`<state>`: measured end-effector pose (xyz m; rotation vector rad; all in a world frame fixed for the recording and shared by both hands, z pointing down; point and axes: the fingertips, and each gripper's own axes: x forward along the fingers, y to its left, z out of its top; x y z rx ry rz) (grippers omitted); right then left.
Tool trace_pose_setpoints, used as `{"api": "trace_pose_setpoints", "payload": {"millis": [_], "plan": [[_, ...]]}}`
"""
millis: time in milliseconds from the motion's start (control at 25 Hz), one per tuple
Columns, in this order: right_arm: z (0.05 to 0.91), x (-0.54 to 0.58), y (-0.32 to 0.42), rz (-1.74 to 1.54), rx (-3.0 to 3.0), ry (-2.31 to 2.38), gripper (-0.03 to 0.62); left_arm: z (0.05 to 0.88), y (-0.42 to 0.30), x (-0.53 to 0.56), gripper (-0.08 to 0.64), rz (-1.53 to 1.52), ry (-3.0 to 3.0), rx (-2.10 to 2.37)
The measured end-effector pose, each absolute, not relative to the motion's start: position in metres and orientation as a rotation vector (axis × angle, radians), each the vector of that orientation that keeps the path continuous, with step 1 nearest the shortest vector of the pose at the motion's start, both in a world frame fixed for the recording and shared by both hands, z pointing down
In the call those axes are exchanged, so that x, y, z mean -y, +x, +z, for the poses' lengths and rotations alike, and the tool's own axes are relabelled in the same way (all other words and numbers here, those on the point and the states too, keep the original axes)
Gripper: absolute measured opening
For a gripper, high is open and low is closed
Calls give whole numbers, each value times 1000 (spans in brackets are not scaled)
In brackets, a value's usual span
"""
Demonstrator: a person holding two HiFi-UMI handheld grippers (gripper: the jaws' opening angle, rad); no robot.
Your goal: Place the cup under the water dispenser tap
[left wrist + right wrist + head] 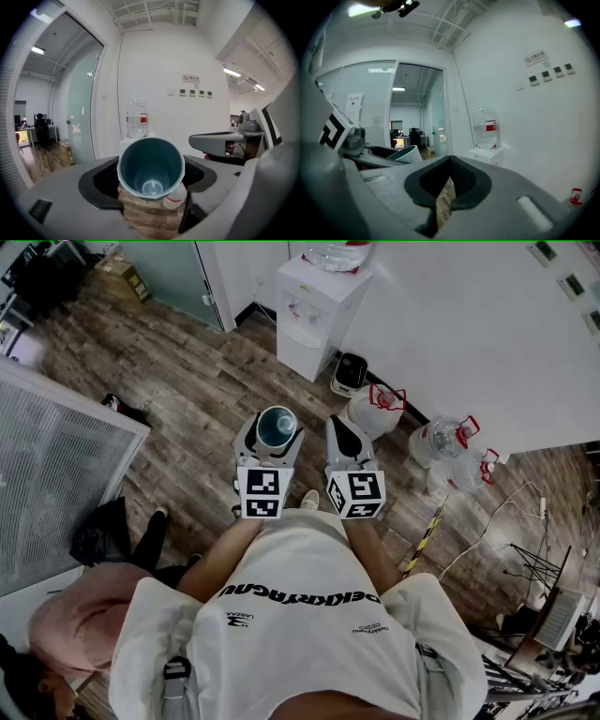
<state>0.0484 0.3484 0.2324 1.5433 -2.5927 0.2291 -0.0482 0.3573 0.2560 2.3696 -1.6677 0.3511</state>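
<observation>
Item one: the left gripper, its jaws spread wide and clamped on either side of a teal cup, which we carry off the wooden floor. The head view shows the cup's mouth from above. The left gripper view looks down into the cup to its pale bottom, with the dark pads against its wall.

Item two: the right gripper, just beside the left. Only its own view shows the jaws of the right gripper drawn together at the tips with nothing between them. The same view catches the cup side-on at the left.

Item three: the white water dispenser, against the wall ahead and well apart from the cup. Both gripper views show the clear bottle standing on its top.

Item four: three water jugs with red handles on the floor to the dispenser's right, all seen only in the head view.

Item five: a glass door opening onto an office, clearest in the right gripper view.
</observation>
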Motion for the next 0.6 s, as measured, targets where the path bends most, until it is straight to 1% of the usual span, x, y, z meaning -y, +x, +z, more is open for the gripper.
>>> {"api": "trace_pose_setpoints", "payload": {"millis": [600], "plan": [[246, -318, 71, 271, 2626, 1518, -2, 268, -25, -330, 368, 367, 2349, 1686]]}}
